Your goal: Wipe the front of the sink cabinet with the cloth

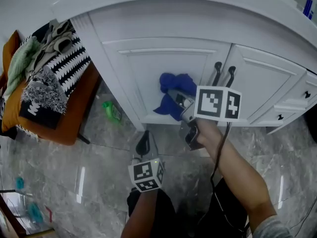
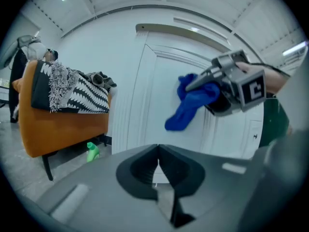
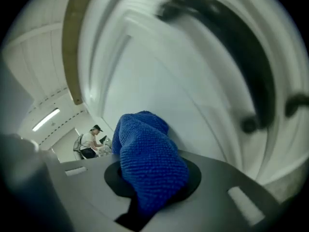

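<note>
Orange chair piled with laundry stands far left, with a green bottle on the floor beside it. My left gripper hangs low before the cabinet, jaws pressed together on nothing, forearm pointing forward. The blue cloth lies against the left door, its long axis running down the panel and its loose end drooping leftward. My right gripper clamps its bunched top, forearm reaching up from lower right. Two black handles sit just beside it.

cloth: blue knit, bunched, pressed on left door panel | sink cabinet: white panelled doors, shut, two dark handles at centre
</note>
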A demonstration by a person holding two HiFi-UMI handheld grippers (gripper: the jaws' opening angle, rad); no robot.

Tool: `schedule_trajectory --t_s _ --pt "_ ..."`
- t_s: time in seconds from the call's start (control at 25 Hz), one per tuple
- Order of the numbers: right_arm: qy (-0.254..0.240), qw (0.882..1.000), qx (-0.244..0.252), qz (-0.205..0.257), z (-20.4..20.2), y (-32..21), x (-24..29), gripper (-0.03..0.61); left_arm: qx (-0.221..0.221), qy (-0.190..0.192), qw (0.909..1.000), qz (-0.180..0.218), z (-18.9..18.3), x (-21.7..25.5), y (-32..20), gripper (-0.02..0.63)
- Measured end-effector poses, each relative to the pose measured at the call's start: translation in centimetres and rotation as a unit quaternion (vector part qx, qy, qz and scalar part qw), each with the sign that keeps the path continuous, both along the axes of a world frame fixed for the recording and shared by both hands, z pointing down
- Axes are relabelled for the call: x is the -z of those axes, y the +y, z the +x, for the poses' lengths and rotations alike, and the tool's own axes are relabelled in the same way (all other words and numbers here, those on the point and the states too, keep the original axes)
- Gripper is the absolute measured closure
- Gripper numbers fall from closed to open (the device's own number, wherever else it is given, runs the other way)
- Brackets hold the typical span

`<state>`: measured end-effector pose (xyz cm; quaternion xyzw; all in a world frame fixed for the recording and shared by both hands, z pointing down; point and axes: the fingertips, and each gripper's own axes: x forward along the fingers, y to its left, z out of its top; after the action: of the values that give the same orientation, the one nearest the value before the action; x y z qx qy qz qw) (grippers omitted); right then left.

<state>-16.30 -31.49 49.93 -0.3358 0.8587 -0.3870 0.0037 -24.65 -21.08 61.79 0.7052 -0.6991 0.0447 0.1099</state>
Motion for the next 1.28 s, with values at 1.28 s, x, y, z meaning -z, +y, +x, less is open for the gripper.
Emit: schedule_trajectory --t_s 1.28 --pt "0.056 0.99 -0.129 0.017 26.4 -0.1 2.3 0.518 -0.064 -0.029 0.9974 -0.012 5.7 -1.6 -2.1 0.603"
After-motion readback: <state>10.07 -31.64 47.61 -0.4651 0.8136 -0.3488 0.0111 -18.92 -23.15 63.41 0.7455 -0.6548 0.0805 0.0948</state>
